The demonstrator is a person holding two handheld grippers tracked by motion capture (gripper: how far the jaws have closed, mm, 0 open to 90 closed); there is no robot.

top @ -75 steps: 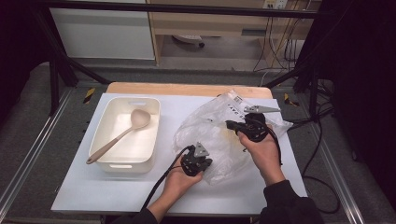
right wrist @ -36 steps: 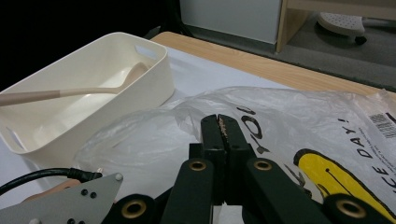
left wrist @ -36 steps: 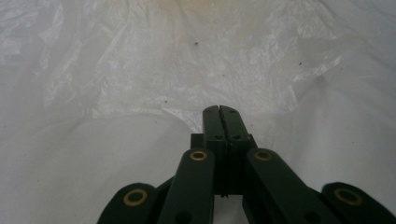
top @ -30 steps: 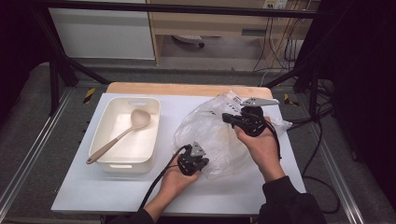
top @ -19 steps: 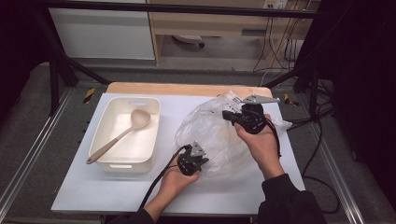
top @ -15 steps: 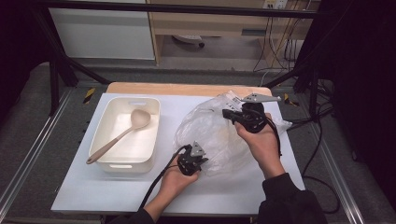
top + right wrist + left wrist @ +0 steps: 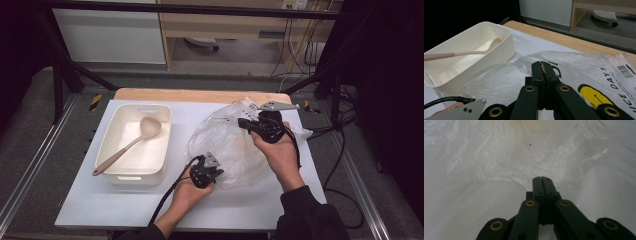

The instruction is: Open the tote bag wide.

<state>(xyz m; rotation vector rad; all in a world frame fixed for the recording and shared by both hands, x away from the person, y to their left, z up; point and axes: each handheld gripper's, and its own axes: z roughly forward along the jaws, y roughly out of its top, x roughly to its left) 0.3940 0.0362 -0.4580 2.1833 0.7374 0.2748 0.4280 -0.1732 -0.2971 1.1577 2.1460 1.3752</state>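
Observation:
A crumpled clear plastic bag (image 7: 231,142) with a yellow smiley print (image 7: 596,96) lies puffed up on the white table. My left gripper (image 7: 218,173) is at the bag's near edge, its jaws shut with the film (image 7: 499,165) gathered round the tips (image 7: 541,179). My right gripper (image 7: 241,121) is held above the bag's far right part, shut on a fold of the bag's edge (image 7: 541,64) and holding it up.
A cream plastic tub (image 7: 165,145) stands at the left of the table with a wooden spoon (image 7: 134,143) resting in it; both show in the right gripper view, tub (image 7: 506,47) and spoon (image 7: 461,53). Cables trail off the table's right side.
Compared with the oldest frame, my right gripper has moved slightly toward the table's far edge with the bag's edge, and the bag stands fuller. The left gripper has kept still.

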